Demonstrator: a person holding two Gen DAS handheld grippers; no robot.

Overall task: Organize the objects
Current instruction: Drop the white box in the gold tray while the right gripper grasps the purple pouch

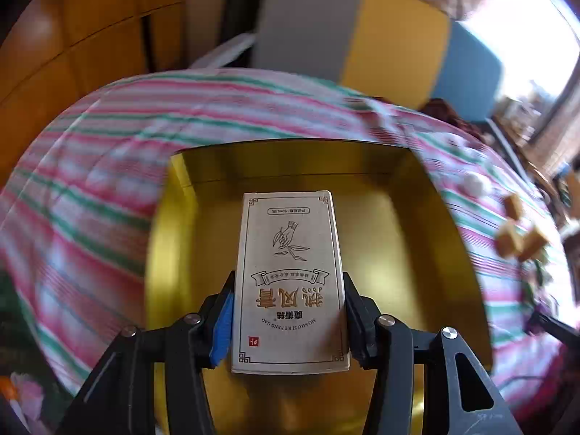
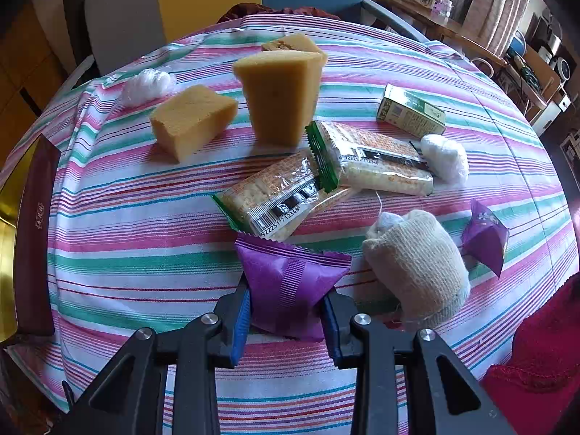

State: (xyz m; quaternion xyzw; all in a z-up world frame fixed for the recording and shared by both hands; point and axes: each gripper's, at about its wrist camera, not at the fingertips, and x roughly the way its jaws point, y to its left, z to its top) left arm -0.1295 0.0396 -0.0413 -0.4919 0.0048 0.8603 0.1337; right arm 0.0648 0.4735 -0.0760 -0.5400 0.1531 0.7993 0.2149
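In the left wrist view, the left gripper (image 1: 290, 311) is closed on the sides of a pale cardboard carton (image 1: 289, 282) printed with a hand-and-leaf drawing and brown characters, its pads pressing on the long edges. The carton is held over the open gold-lined box (image 1: 427, 239), whose shiny floor and walls fill the middle of the view. Around the box lies the striped cloth (image 1: 108, 188) in pink, green and white, blurred here.

In the right wrist view, the right gripper (image 2: 286, 308) is nearly closed, its blue-padded fingers pinching a puffy purple packet (image 2: 286, 282) that lies on the tabletop. Just right of it sits a rolled cream sock (image 2: 417, 264), and further right a second, smaller purple packet (image 2: 485, 235). Beyond the held packet lie two clear cracker packs (image 2: 275, 195) with green ends, overlapping. A white wad (image 2: 444, 157) lies touching the right end of the farther pack, with a small green box (image 2: 411, 114) behind it. Farther back are yellow sponge blocks (image 2: 282, 98), one upright, one lying to its left, a third behind. Another white wad (image 2: 148, 83) lies near the far left. At the left edge the gold box's dark red wall shows.
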